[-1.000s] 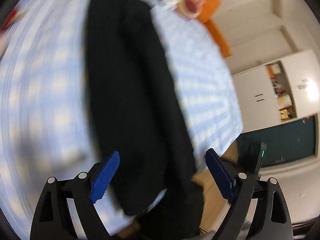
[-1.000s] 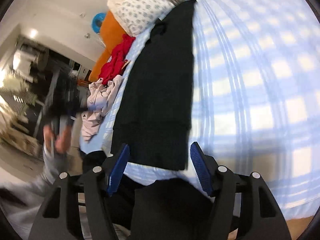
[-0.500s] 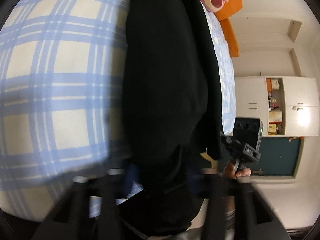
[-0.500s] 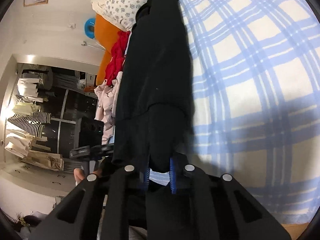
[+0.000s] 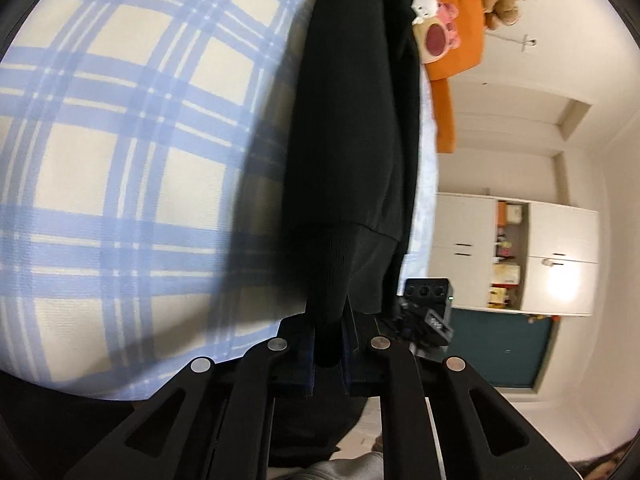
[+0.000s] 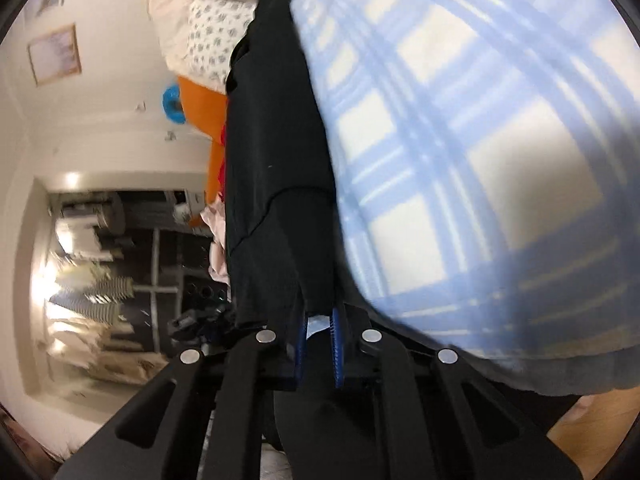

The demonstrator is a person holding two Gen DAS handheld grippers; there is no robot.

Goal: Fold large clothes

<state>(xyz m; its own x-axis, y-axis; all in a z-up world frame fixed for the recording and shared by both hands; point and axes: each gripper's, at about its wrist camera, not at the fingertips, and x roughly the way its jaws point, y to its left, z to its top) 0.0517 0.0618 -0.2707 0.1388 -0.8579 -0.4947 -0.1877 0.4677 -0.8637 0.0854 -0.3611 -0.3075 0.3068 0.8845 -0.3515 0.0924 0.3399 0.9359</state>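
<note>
A black sweater [image 5: 344, 128] lies lengthwise on a bed with a blue and cream checked sheet [image 5: 120, 152]. My left gripper [image 5: 329, 344] is shut on the sweater's ribbed hem at the near end. In the right wrist view the same sweater [image 6: 276, 152] runs away from me, and my right gripper [image 6: 319, 334] is shut on the hem's other corner, blue pads pinching the cloth. Both grippers hold the hem lifted a little off the checked sheet [image 6: 460, 140].
Plush toys [image 5: 436, 32] and an orange cushion [image 5: 452, 80] sit at the bed's far end. A patterned pillow [image 6: 216, 36], red and pink clothes [image 6: 218, 216] lie beside the sweater. White cupboards [image 5: 520, 256] stand beyond the bed. The other gripper [image 5: 428, 312] shows beside the hem.
Both grippers went from open above the sweater's near end to shut on its hem. The hem has since risen off the sheet.
</note>
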